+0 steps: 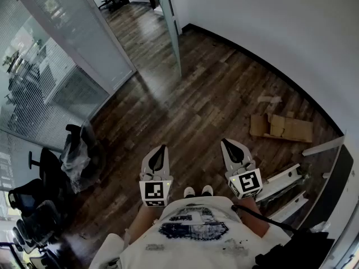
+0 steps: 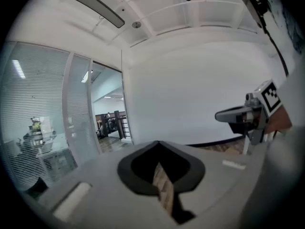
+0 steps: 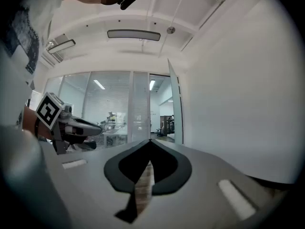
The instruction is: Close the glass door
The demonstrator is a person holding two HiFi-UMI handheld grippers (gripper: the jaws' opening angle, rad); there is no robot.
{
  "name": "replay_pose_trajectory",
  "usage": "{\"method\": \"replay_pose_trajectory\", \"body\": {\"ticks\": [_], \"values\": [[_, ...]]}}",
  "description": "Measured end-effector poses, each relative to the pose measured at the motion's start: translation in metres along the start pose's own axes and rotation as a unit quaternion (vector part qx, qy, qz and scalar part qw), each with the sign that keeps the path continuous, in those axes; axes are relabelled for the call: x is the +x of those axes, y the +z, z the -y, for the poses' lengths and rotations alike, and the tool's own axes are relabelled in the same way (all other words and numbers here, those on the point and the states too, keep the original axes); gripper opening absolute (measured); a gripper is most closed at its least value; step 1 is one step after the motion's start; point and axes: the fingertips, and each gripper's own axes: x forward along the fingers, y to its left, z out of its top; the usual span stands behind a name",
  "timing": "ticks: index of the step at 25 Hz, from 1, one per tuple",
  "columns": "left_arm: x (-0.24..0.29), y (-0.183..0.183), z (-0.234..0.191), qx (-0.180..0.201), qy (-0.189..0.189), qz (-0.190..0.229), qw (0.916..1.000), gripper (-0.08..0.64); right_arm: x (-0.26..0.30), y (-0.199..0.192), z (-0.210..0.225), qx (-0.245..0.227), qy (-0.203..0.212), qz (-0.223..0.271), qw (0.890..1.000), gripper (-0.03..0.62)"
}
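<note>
Head view cuts the glass door (image 1: 170, 27) off at top; left gripper (image 1: 161, 148) and right gripper (image 1: 225, 143) fingers meet, empty

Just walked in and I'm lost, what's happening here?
A person stands on the wood floor holding the left hand-held gripper and right hand-held gripper, both shut and empty. The glass door ahead stands open near the white wall. Neither gripper touches it; closing hasn't begun.
</note>
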Motion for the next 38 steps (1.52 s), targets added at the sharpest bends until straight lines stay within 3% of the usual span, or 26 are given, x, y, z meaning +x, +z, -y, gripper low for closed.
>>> {"method": "replay_pose_trajectory", "body": {"ticks": [8,23,29,33,38], "values": [[-0.01,-0.008,0.0,-0.002,0.002,-0.003,1.0,0.002,-0.009,0.0,-0.007,0.002,-0.007,-0.004,1.0,0.003],[0.002,-0.022,0.011,-0.001,0.011,-0.019,0.9998,0.002,0.0,-0.01,-0.001,0.016,0.035,0.004,0.999,0.005],[0.044,-0.034,-0.016,-0.024,0.023,-0.027,0.9991,0.002,0.047,-0.022,0.01,0.022,0.056,-0.02,0.998,0.005],[0.087,-0.04,-0.034,-0.027,0.019,-0.037,0.9988,0.002,0.079,-0.023,0.035,0.017,0.044,-0.03,0.998,0.005],[0.156,-0.019,-0.064,-0.014,-0.002,-0.026,0.9996,0.002,0.14,-0.025,0.071,0.021,0.027,-0.044,0.998,0.005]]}}
